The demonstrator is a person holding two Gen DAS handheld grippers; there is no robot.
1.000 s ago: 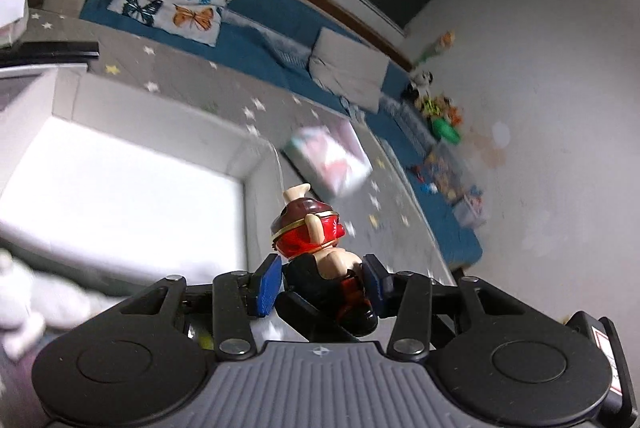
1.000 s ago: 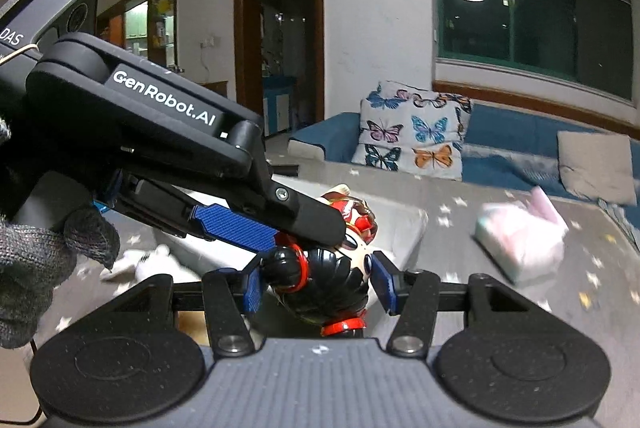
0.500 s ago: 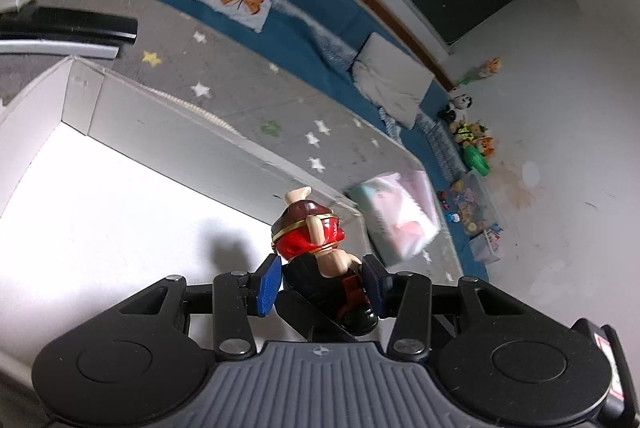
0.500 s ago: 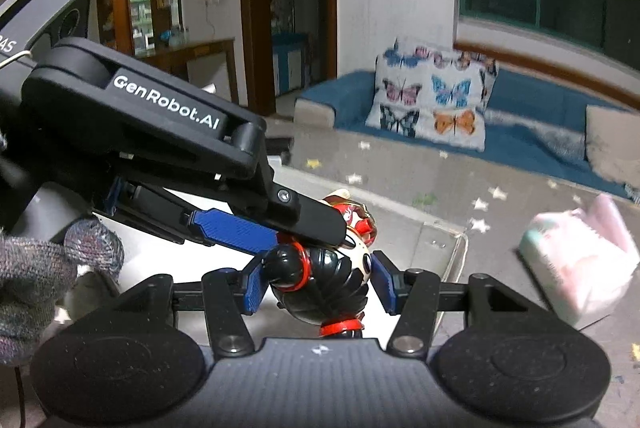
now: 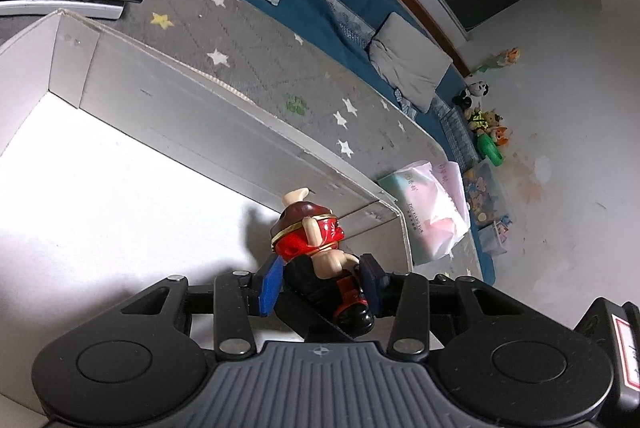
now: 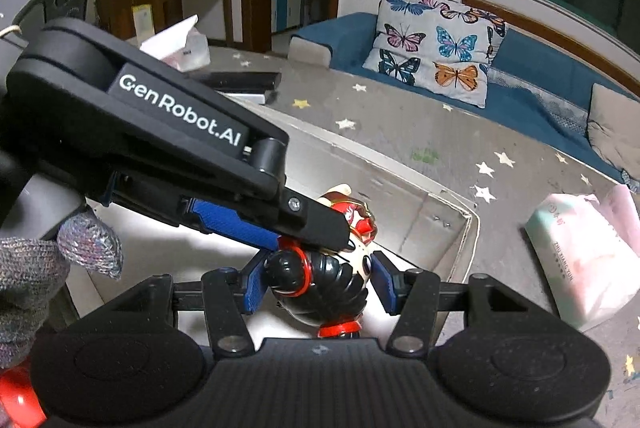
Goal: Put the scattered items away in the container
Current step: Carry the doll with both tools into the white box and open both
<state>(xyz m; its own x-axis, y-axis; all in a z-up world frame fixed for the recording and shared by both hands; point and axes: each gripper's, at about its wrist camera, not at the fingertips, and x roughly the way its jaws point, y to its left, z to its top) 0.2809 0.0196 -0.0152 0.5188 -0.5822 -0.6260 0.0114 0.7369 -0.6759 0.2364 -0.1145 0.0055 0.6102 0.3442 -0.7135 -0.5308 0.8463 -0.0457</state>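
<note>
The right tongs [image 6: 316, 284] grip a black-and-red toy figure [image 6: 320, 288] above the white cardboard box [image 6: 400, 196]; a tissue pack [image 6: 580, 252] lies beside the box.

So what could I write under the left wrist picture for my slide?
Left gripper, jaws closing, holds a red-hatted toy figure over the white box.

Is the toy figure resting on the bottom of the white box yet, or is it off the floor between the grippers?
Cannot tell contact. The toy figure sits between both grippers' pads over the white box, its underside hidden.

The left gripper [image 6: 312, 228] hides much of the toy figure [image 6: 340, 292].
</note>
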